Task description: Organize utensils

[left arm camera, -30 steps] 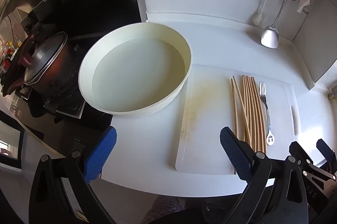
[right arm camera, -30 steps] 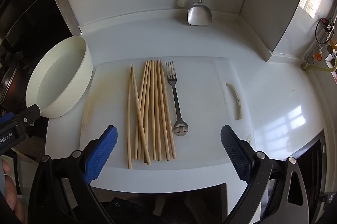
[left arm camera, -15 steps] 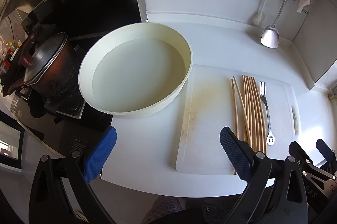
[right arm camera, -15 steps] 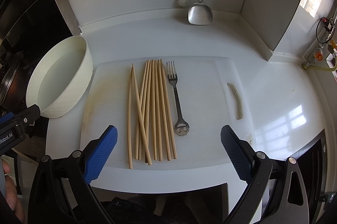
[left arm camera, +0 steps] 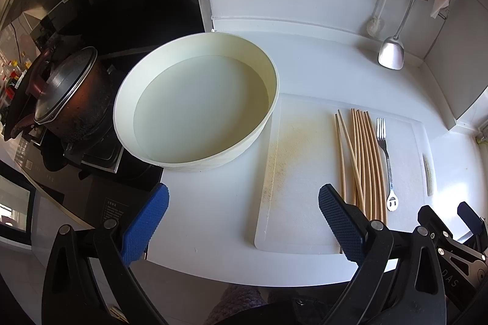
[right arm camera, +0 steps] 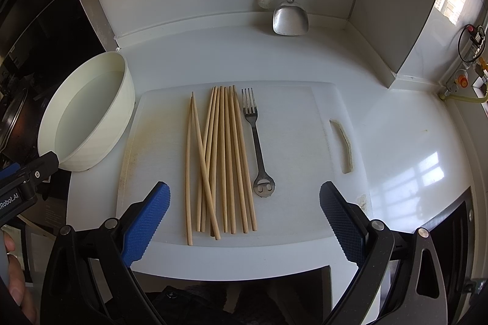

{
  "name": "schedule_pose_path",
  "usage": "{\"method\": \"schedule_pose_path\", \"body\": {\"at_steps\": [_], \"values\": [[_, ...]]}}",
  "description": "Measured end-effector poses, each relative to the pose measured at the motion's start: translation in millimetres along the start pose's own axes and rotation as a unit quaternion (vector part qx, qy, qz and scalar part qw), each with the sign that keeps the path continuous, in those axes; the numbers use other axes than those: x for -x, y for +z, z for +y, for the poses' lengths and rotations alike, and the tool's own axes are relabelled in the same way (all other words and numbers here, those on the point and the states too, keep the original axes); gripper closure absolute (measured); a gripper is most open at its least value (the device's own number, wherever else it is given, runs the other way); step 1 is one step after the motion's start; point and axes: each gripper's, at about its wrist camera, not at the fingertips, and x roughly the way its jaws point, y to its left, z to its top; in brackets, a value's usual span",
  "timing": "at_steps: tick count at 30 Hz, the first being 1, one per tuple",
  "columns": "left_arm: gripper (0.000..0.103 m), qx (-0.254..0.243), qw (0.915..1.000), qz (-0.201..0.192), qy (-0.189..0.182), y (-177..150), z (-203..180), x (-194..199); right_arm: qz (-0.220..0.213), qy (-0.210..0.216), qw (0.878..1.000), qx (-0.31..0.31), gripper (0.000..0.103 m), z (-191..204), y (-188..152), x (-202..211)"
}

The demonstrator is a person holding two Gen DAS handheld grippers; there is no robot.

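The white cutting board fills mid-frame; left of it sits the cream basin, seemingly holding water; chopsticks and fork lie untouched at centre, so sorting has not begun; the right gripper and left gripper gape wide, empty.

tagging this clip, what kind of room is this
Most likely a home kitchen counter: a lidded pot sits on a stove, a spatula hangs against the wall, and chopsticks and a fork lie on a white cutting board.
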Motion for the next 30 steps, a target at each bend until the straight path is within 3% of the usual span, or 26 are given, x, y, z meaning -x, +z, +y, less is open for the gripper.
{"method": "schedule_pose_path", "body": {"at_steps": [30], "values": [[0.006,0.002,1.0000,0.000,0.000,2.5,6.3,-1.9,0.000,0.000,1.000,-0.001,0.009,3.3,0.7,-0.4]]}}
